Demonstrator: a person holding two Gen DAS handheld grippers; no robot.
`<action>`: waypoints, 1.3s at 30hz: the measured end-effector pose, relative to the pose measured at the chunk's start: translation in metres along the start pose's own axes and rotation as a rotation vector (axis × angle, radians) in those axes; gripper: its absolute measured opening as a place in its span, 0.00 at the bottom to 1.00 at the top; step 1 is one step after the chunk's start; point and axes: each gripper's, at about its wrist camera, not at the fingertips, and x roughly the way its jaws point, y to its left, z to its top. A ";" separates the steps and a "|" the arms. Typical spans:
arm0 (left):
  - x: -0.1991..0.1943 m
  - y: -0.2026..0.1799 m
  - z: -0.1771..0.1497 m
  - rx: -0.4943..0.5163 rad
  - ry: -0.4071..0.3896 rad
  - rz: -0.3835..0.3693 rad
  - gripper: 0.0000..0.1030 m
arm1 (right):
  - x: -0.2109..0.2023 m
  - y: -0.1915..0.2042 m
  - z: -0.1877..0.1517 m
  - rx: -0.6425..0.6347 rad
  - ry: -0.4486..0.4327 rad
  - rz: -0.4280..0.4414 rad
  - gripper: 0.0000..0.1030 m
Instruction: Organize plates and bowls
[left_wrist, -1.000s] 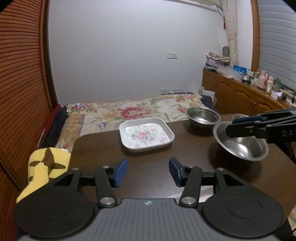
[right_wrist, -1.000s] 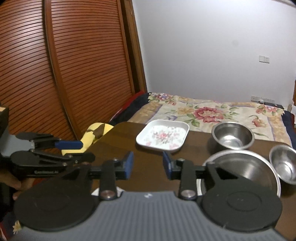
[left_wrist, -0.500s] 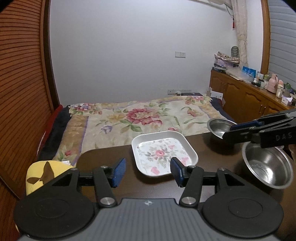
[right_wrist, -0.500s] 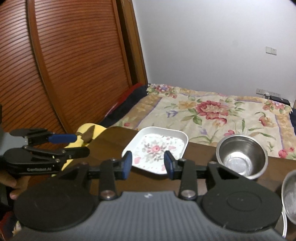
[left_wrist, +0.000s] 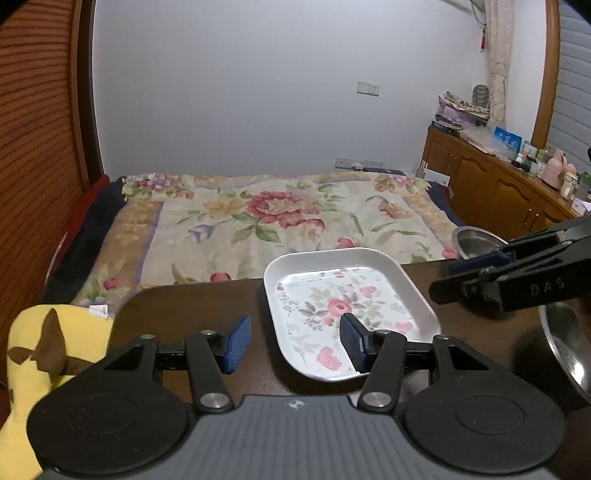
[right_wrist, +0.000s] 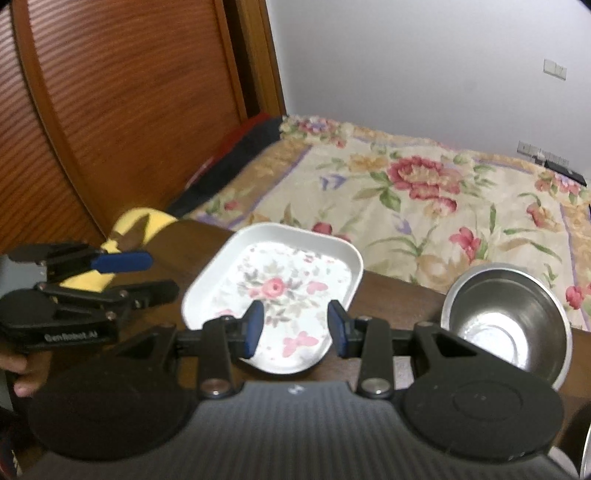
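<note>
Floral plate (left_wrist: 347, 306) lies at the desk (left_wrist: 207, 306) edge nearest the bed (left_wrist: 266, 221), under both grippers. Left gripper (left_wrist: 295, 343) and right gripper (right_wrist: 295, 328) hover with fingers spread wide, empty. Steel bowl (right_wrist: 506, 317) sits just right of the plate; another bowl (left_wrist: 565, 347) nearer. Yellow cushion (left_wrist: 44, 354) sits left of the desk.
</note>
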 end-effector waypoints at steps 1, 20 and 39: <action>0.004 0.002 0.000 -0.004 0.003 0.000 0.53 | 0.005 -0.003 0.001 0.000 0.014 -0.003 0.38; 0.043 0.017 -0.006 -0.040 0.074 -0.014 0.27 | 0.043 -0.015 0.004 0.007 0.132 -0.027 0.34; 0.053 0.016 -0.008 -0.052 0.097 -0.029 0.10 | 0.056 -0.017 0.004 -0.029 0.175 -0.032 0.18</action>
